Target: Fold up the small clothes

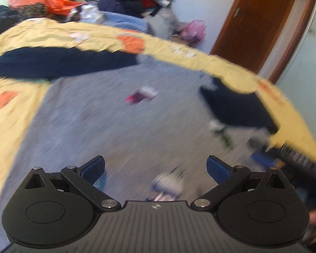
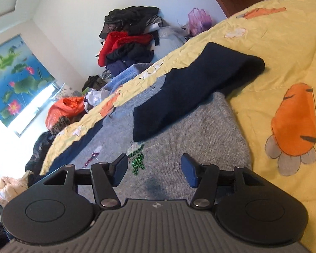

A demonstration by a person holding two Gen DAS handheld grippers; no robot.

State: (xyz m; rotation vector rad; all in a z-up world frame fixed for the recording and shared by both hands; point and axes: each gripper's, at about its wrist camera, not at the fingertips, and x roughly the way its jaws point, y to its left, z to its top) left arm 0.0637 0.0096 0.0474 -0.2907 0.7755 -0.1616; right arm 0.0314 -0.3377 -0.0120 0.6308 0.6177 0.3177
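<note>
A grey sweater (image 1: 115, 122) with navy sleeves lies spread on a yellow quilt (image 1: 8, 113). In the left wrist view, one navy sleeve (image 1: 59, 63) stretches out to the left and the other navy sleeve (image 1: 238, 107) is folded at the right. My left gripper (image 1: 155, 168) hovers open over the grey body, nothing between its blue pads. In the right wrist view, a navy sleeve (image 2: 191, 88) lies folded across the grey sweater (image 2: 200, 135). My right gripper (image 2: 154, 170) stands open just above the grey cloth, empty. A small green sequin figure (image 2: 137, 158) decorates the sweater.
A heap of red, black and blue clothes (image 2: 126, 44) is piled by the far wall. An orange bag (image 2: 65, 107) and a pink bag (image 2: 199, 18) lie beyond the quilt (image 2: 284, 52). A brown door (image 1: 261, 19) stands at the right. The other gripper's dark body (image 1: 295, 158) shows at the right edge.
</note>
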